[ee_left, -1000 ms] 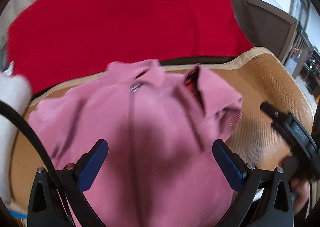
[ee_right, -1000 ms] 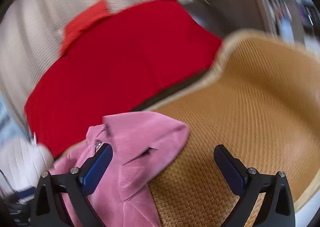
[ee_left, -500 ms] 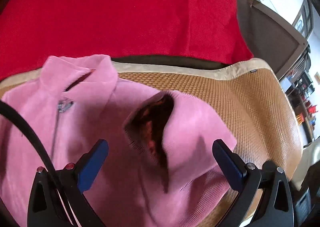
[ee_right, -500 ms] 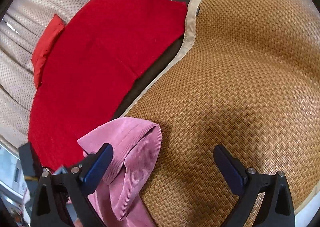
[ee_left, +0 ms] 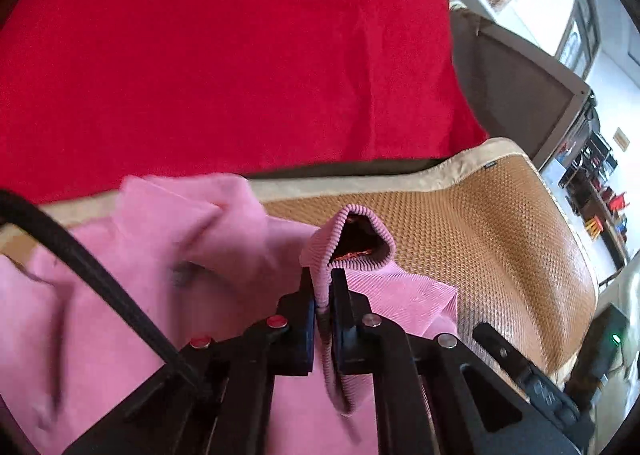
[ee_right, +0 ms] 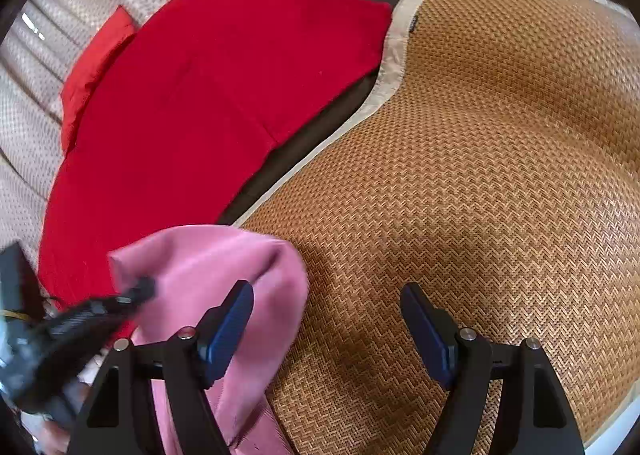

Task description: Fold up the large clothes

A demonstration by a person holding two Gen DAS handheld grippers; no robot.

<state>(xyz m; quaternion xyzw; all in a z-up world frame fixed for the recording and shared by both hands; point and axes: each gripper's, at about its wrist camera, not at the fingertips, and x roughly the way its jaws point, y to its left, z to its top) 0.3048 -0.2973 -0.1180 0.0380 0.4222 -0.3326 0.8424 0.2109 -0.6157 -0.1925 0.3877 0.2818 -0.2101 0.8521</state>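
My left claw (ee_left: 325, 295) is clenched on the ribbed cuff (ee_left: 352, 231) of the pink garment (ee_left: 120, 295), the fabric pinched between both fingers and the sleeve opening gaping just past the fingertips. The rest of the garment spreads to the left of that claw, lying on the woven tan mat (ee_left: 480, 239), with a black cable (ee_left: 80, 267) crossing over it. Behind the mat lies a red blanket (ee_left: 224, 55). My right claw (ee_right: 326, 329) is released, its jaws spread wide and holding nothing; its left finger (ee_right: 228, 323) sits over the folded pink edge (ee_right: 224, 267), and its right finger (ee_right: 426, 335) hangs over bare woven mat (ee_right: 480, 159), apart from the garment.
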